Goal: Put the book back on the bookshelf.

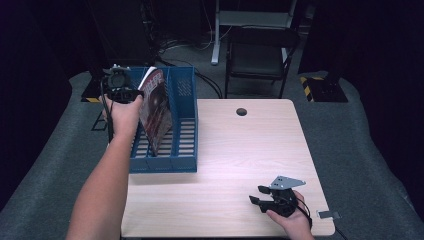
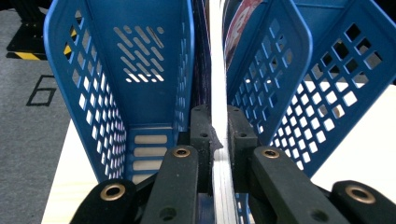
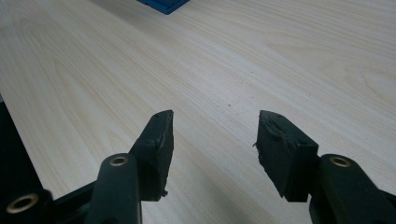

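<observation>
Pinching a magazine (image 2: pixel 217 93) by its edge, the left gripper (image 1: pixel 120 85) holds it tilted inside the blue file rack (image 1: pixel 183 100); the right gripper (image 3: pixel 212 140) rests well apart from the rack on the bench (image 1: pixel 240 150), jaws spread.

Figure "6" outlined in black on grey floor (image 2: pixel 28 70); magazine (image 1: pixel 154 107) cover lettering unreadable.

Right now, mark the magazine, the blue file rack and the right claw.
magazine (image 1: pixel 156 107), high view, on its red cover.
blue file rack (image 1: pixel 162 164), high view, on its front wall.
right claw (image 3: pixel 212 133), right gripper view, midway between its open fingertips.
</observation>
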